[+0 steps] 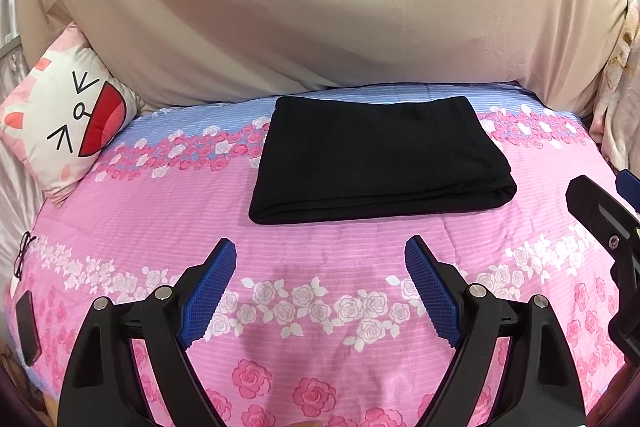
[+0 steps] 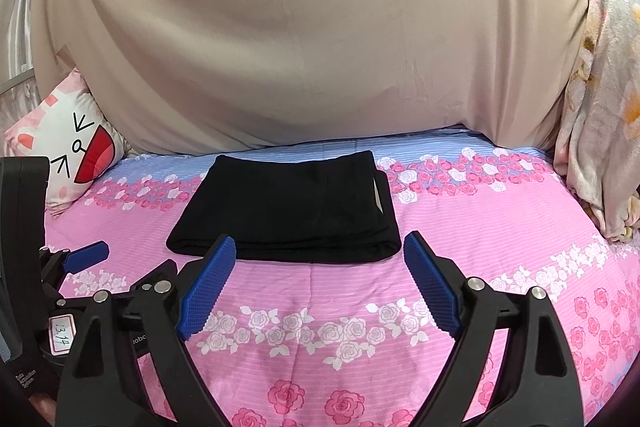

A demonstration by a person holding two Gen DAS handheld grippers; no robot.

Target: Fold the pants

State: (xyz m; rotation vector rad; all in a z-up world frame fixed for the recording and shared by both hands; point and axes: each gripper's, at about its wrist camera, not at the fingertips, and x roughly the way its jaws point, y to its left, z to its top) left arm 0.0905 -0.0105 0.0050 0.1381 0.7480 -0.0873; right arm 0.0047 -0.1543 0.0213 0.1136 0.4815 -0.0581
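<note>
Jaws of your left gripper (image 1: 320, 281) and right gripper (image 2: 319, 277) gape empty, drawn off the pants (image 1: 378, 159) folded compact on the bed (image 1: 160, 211)

You have one folded pair of black pants (image 1: 376, 157) on one floral bedspread (image 1: 320, 367), one cartoon-face pillow (image 1: 64, 111), one beige sheet (image 1: 320, 7) behind, and two grippers, left gripper (image 1: 320, 287) and right gripper (image 2: 320, 283), each with two blue fingers (image 1: 210, 291)

Bright even light, soft shadows, fisheye-curved dark corners
</note>
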